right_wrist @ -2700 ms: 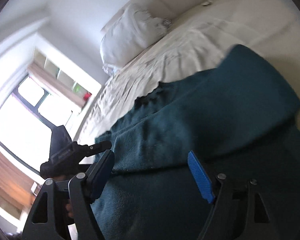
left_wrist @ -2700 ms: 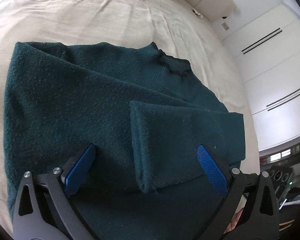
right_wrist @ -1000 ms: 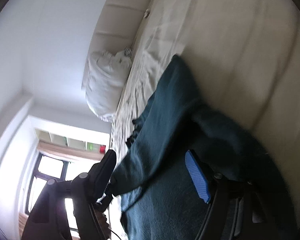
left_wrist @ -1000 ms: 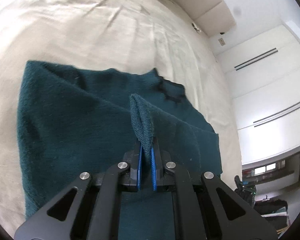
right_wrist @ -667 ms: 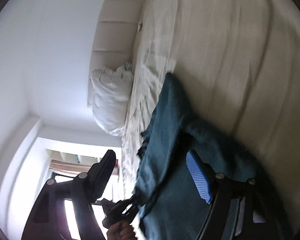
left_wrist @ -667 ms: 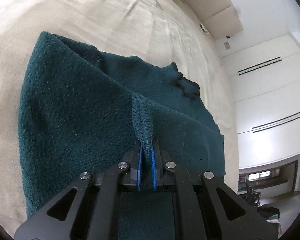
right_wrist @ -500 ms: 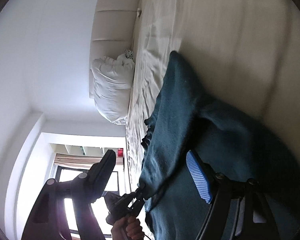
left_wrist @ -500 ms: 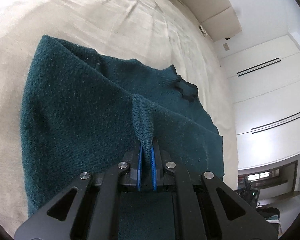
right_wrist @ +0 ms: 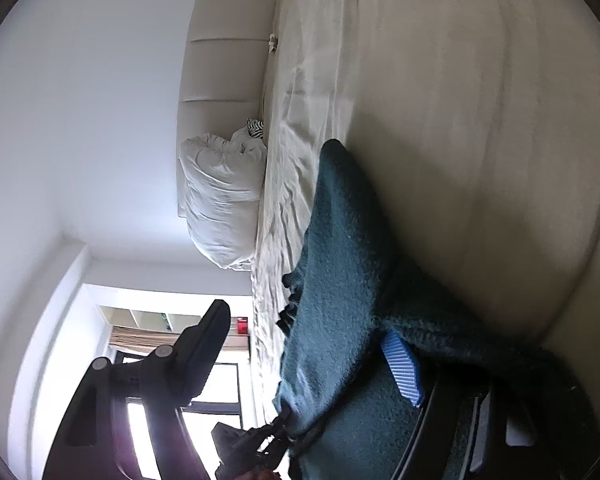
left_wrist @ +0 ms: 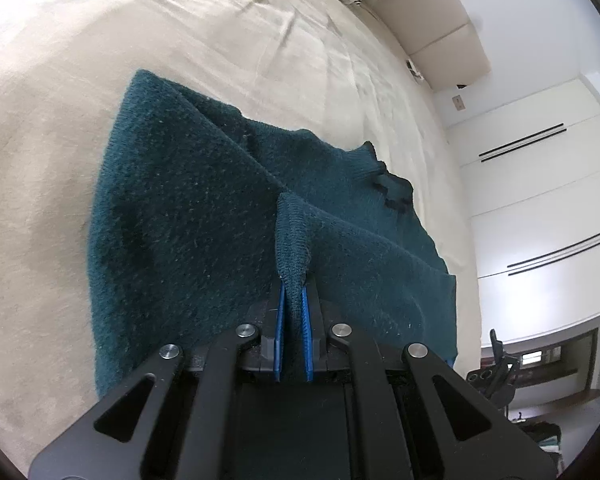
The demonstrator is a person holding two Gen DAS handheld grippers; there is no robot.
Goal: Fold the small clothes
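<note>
My left gripper is clamped on a ribbed edge of the sweater, the knit pinched upright between its blue pads. My right gripper has its jaws wide apart, with sweater cloth lying between them and draped over the blue pad; nothing is pressed there, so I judge that it grips nothing. Past the left pads, the sweater lies on the bed, partly folded, with a thick layer doubled over and the collar at the far side. Farther off in the right view sits a pillow by the headboard.

The risks as I see them: only one hand holds cloth, so pulling the edge across could drag the whole sweater over the sheet rather than fold it. The pinch is narrow, and heavy knit may slip out. The cloth lying on my right pad could snag and undo the layer beneath if I withdraw carelessly.
</note>
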